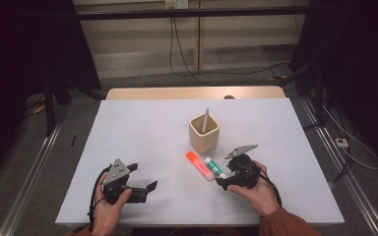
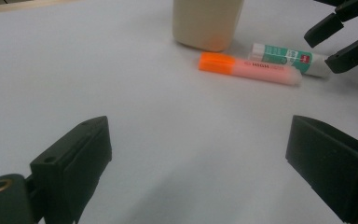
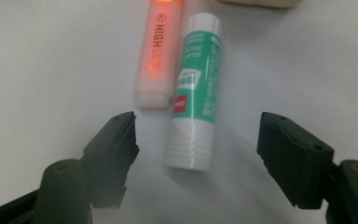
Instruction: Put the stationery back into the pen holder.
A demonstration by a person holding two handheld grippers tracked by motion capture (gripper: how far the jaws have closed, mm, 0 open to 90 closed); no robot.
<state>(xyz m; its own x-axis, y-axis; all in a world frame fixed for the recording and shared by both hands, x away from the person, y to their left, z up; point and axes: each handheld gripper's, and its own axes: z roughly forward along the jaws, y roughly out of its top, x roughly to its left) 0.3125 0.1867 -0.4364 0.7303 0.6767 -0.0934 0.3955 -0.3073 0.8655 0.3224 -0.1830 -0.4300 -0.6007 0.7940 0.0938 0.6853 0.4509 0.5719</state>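
A green-and-white glue stick [image 1: 215,167] [image 3: 196,93] lies on the white table [image 1: 142,123], side by side with an orange highlighter [image 1: 198,164] [image 3: 157,51]. Both lie just in front of a beige cup [image 1: 204,133] holding a grey pen [image 1: 205,119]. My right gripper [image 1: 225,173] [image 3: 198,135] is low at the glue stick's near end. Its jaws stand either side of the stick's white end with a gap on each side, so it is open. My left gripper [image 1: 143,177] [image 2: 198,135] rests open at the front left, pointing toward the glue stick [image 2: 286,57], the highlighter [image 2: 249,69] and the cup [image 2: 207,23], with bare table between its jaws.
The right gripper [image 2: 324,50] is seen from the left gripper view at the top right. A wooden strip [image 1: 192,93] runs along the table's far edge. Cables trail on the floor beyond, and dark stands flank the table on both sides.
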